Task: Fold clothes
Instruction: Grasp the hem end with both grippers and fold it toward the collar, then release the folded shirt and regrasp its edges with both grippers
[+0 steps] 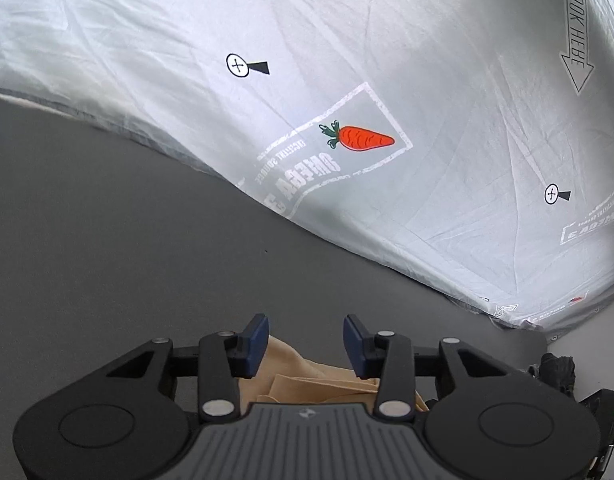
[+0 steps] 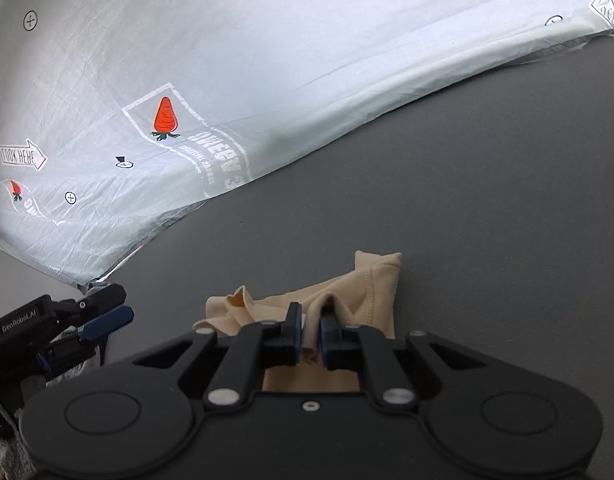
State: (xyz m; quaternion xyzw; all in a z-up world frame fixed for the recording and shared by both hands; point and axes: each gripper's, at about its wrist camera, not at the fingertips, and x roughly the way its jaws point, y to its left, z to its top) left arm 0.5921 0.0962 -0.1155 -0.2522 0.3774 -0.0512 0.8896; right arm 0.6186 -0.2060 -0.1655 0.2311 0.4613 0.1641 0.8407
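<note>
A broad pale sheet [image 1: 387,60] of thin, crinkled fabric is filling the upper part of both views, its surface creased with fine wrinkles and its hemmed edge curving across the table. Printed motifs are scattered over it: an orange carrot [image 1: 365,138] with green leaves inside a worn white stamp frame, an outlined arrow [image 1: 578,32] with block lettering, and small circled crosses [image 1: 237,65].

Below the sheet, a smooth, matte dark grey table top [image 2: 467,220] is lying bare and even.

On that grey surface, a beige garment [image 2: 359,292] is sitting in a soft, rumpled heap. Its knit looks fine and stretchy, with a stitched hem running down one folded edge and a squared corner poking upward.

The right gripper [image 2: 311,330], black with blue pads, is pinching a raised ridge of the beige cloth, its fingers nearly pressed together with the fold caught between them.

The left gripper [image 1: 305,344] is hovering with its fingers spread wide apart over the near part of the same garment [image 1: 319,380]; the blue pads [image 1: 257,340] are touching no cloth that I can tell. In the right wrist view this gripper [image 2: 103,322] is showing at the lower left, beside the heap.
</note>
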